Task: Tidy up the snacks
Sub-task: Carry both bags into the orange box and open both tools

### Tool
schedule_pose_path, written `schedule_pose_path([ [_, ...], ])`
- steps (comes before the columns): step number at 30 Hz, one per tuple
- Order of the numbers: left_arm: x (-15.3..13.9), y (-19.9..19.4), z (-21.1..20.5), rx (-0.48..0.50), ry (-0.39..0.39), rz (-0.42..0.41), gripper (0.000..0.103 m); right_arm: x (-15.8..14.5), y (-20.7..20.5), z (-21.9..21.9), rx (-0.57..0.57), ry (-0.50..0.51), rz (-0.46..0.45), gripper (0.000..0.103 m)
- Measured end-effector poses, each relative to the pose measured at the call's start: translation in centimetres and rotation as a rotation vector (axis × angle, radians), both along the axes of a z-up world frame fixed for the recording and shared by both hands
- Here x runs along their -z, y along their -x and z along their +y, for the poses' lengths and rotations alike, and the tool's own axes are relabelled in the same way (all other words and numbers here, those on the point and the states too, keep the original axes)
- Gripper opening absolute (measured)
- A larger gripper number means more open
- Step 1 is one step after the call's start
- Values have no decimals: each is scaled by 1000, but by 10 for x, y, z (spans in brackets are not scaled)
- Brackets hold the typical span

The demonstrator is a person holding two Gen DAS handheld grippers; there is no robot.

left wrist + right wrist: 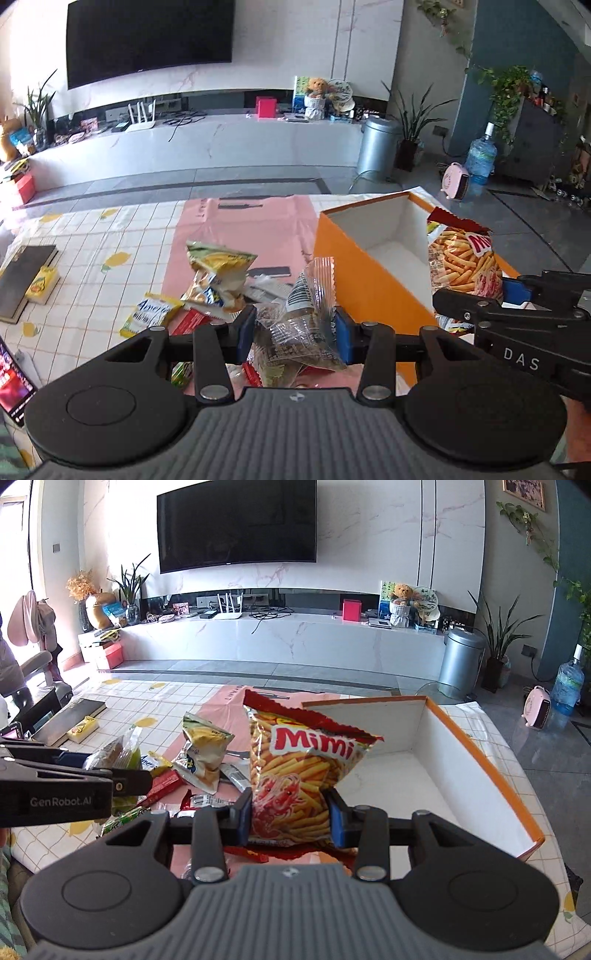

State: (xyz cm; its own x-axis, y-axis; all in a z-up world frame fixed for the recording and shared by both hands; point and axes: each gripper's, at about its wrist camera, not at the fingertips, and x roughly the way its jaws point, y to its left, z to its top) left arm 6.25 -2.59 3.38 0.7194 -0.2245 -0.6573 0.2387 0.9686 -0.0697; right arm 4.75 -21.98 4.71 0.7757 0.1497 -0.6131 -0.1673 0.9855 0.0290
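Above worktop (122, 701), right claw (291, 818) pinches red Mimi bag (295, 771), held up beside open orange box (480, 760). Left claw (293, 334) pinches clear snack packet (303, 317), lifted over snack pile (207, 291) left of box.

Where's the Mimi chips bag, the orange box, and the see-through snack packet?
Mimi chips bag (295, 775): right wrist view, front picture of fries.
Orange box (476, 738): right wrist view, right rim.
See-through snack packet (303, 321): left wrist view, crinkled middle.
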Motion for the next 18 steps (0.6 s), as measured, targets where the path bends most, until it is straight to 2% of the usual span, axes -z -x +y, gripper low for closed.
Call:
schedule_pose_path([
  [5,-19,-13,-32,91,11,-40,49,-21,-6,-26,11,27,7,38],
  [9,-22,-29,-60,170,22,-38,49,-27,-21,-48,22,43,44,38],
  [12,-18,-44,-82,233,1,-21,49,-22,-37,-64,41,95,79,38],
  [15,-11,-59,-105,313,-33,-9,49,-8,-57,-84,39,122,158,38],
  [18,-1,-76,-126,413,-27,52,49,9,-79,-103,23,133,241,38],
])
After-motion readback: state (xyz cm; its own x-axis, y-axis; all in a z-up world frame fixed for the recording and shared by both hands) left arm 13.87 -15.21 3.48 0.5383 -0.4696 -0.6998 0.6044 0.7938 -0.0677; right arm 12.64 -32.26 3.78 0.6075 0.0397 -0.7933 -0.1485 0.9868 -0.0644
